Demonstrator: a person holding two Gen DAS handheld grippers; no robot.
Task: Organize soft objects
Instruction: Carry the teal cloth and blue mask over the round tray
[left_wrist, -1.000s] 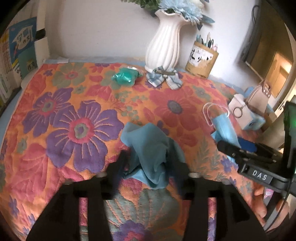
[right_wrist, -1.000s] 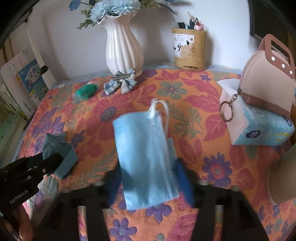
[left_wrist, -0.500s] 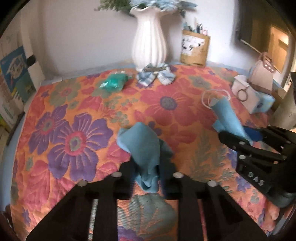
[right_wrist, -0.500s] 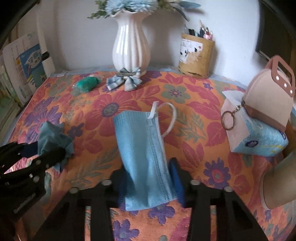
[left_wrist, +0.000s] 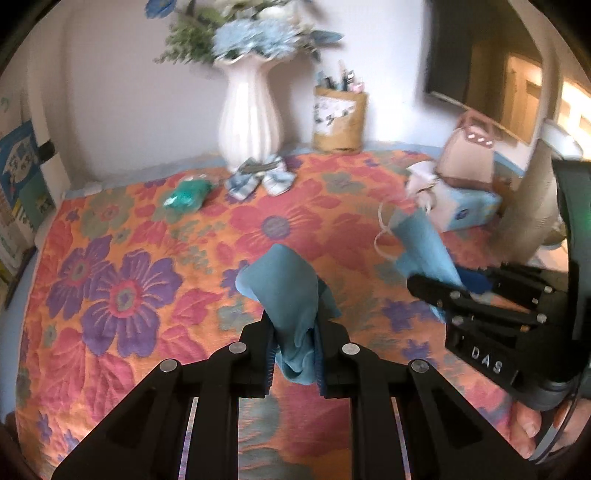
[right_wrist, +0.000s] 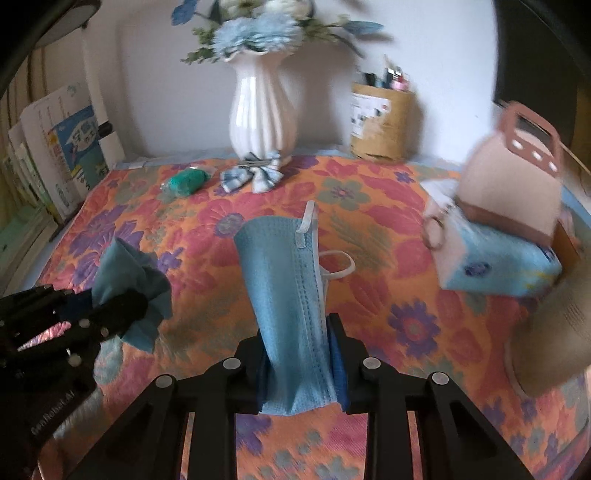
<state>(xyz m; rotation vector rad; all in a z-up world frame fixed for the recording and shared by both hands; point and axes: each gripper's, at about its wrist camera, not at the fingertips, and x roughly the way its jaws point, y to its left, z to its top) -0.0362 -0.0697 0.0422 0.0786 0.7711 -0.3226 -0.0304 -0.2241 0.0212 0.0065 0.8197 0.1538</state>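
My left gripper (left_wrist: 293, 347) is shut on a teal cloth (left_wrist: 286, 288) and holds it up off the floral tablecloth (left_wrist: 122, 295). My right gripper (right_wrist: 299, 365) is shut on a light blue face mask (right_wrist: 288, 288), which stands up between the jaws with its ear loops hanging to the right. Each gripper shows in the other's view: the right one with the mask (left_wrist: 424, 251) at the right, the left one with the cloth (right_wrist: 129, 273) at the left. A green soft bundle (right_wrist: 184, 182) and a plaid bow (right_wrist: 253, 175) lie at the back by the vase.
A white vase (right_wrist: 262, 114) of flowers and a pen holder (right_wrist: 380, 125) stand at the back wall. A tissue pack (right_wrist: 491, 258) with a pink handbag (right_wrist: 513, 184) on it is at the right. Books (right_wrist: 62, 158) lean at the left edge.
Both grippers closed on their items and lifted them off the tablecloth; the cloth and the mask now stand up in the jaws. Both cameras rose and tilted up.
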